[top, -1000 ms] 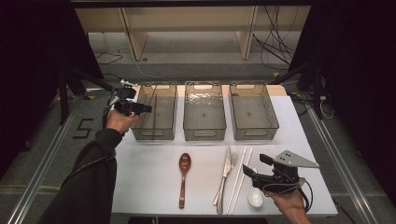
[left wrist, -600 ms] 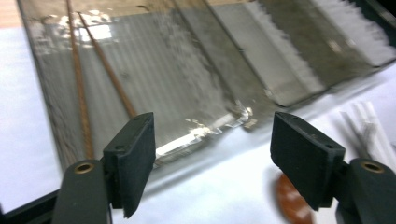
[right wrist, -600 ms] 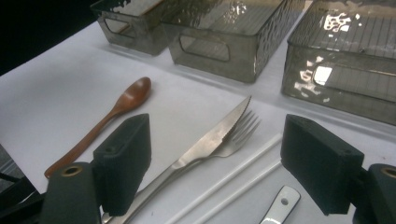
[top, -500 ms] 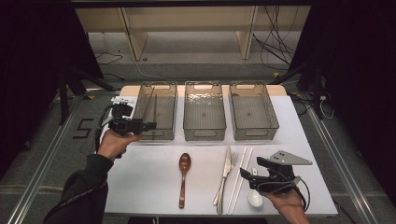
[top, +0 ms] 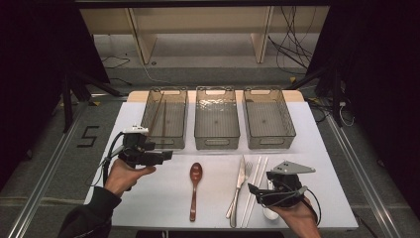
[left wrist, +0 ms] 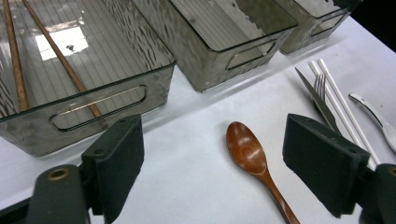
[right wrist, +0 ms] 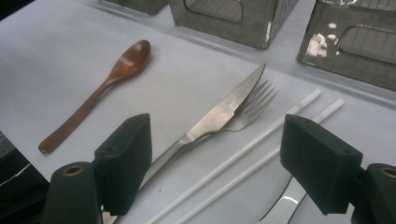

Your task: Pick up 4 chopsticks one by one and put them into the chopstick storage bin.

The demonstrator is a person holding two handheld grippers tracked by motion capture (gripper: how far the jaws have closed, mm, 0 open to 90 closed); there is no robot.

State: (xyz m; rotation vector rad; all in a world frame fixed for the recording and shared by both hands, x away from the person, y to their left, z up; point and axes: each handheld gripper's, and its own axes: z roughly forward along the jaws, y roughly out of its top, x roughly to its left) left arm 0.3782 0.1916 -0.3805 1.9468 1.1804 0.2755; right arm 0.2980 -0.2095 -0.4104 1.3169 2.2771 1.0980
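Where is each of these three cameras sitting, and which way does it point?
High view: above the table, looking forward and down on three bins; both forearms and the left tongs and right tongs show.
Left gripper view: rides the left tongs, facing the wooden spoon; two open black jaws show.
Right gripper view: rides the right tongs, over the knife; open jaws.
All three share the spoon.

Three bins (top: 216, 119), two spoons (top: 195, 188), four chopsticks (top: 255, 191).
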